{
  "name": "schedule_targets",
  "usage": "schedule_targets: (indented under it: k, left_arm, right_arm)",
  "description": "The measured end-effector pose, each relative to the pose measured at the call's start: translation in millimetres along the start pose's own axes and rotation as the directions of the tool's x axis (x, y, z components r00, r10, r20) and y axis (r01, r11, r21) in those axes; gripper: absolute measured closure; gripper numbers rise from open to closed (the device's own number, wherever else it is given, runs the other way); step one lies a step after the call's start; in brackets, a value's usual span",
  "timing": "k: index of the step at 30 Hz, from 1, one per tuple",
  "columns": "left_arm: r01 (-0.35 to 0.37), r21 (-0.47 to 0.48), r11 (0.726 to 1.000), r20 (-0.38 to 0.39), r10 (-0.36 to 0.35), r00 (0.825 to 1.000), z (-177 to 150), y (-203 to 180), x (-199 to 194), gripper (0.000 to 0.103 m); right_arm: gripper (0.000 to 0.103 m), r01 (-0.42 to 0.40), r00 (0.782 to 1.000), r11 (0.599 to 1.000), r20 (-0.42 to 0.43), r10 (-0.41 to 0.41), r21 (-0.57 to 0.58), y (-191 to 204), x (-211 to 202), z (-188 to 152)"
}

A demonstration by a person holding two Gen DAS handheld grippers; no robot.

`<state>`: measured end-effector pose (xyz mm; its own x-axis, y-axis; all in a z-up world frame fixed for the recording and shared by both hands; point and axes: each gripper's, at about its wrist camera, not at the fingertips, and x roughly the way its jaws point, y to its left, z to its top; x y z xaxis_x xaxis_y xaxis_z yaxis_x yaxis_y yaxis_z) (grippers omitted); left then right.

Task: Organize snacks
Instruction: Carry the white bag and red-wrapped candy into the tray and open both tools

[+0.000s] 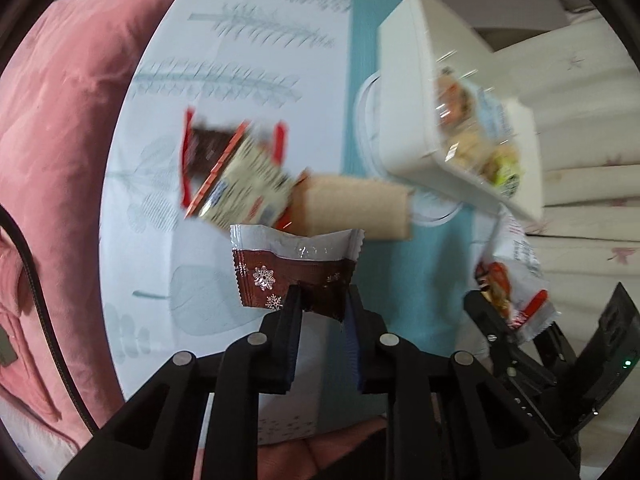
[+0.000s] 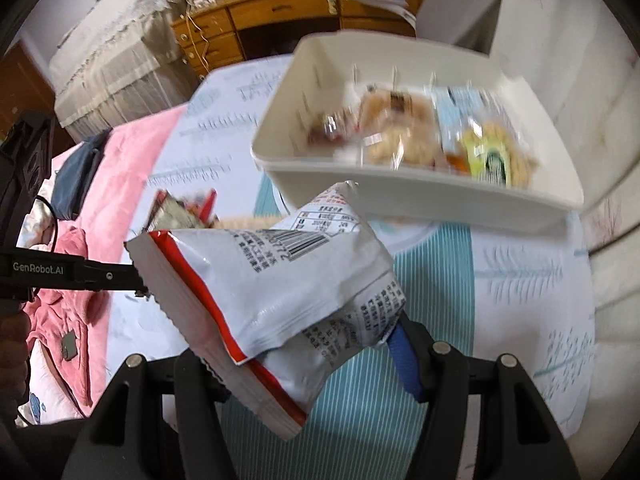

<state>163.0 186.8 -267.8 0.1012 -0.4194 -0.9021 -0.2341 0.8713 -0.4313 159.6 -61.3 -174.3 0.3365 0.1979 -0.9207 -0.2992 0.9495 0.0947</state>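
My left gripper [image 1: 324,300] is shut on the lower edge of a brown and silver snowflake packet [image 1: 296,268], which hangs above the table. In the right wrist view my right gripper [image 2: 304,360] is shut on a white and red snack bag [image 2: 272,292]; the bag hides one of the fingers. A white bin [image 2: 400,196] stands just beyond it with several wrapped snacks inside. The left wrist view shows the same bin [image 1: 404,120] at upper right. On the cloth lie a red and brown packet [image 1: 208,148], a cream packet [image 1: 252,184] and a beige wafer bar [image 1: 356,208].
A leaf-printed cloth with a teal stripe [image 1: 360,60] covers the table. Pink bedding [image 1: 60,140] lies along the left edge. A wooden dresser [image 2: 280,12] stands at the back, and a pale quilted cover [image 1: 592,184] lies at the right.
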Motion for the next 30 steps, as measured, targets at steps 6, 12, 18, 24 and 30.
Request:
schedule_targets:
  k: [6,12,18,24,30]
  left_arm:
    - [0.034,0.040,0.999,0.061,-0.036,0.998,16.8,-36.5,-21.9,0.085]
    - [0.077,0.064,0.995,0.114,-0.084,0.990,35.2,-80.9,-39.5,0.085]
    - [0.091,0.110,0.990,0.173,-0.109,0.979,56.2,-132.3,-39.3,0.085]
    - [0.067,0.123,0.990,0.219,-0.093,0.971,70.9,-167.8,-34.9,0.085]
    - [0.049,0.090,0.995,0.232,-0.068,0.970,78.5,-187.1,-19.1,0.076]
  right_arm:
    - [0.041,0.000,0.997,1.000,0.076,0.001,-0.008,-15.9,-23.4,33.0]
    - [0.041,0.011,0.990,1.000,0.142,-0.010,-0.003,-43.5,-40.5,62.2]
    - [0.041,-0.007,0.984,1.000,0.176,0.003,0.023,-78.3,-43.2,86.7]
    - [0.041,-0.040,0.982,0.998,0.188,0.030,0.054,-112.8,-40.8,104.0]
    - [0.022,-0.097,0.987,0.990,0.141,0.082,0.103,-147.1,-23.5,113.3]
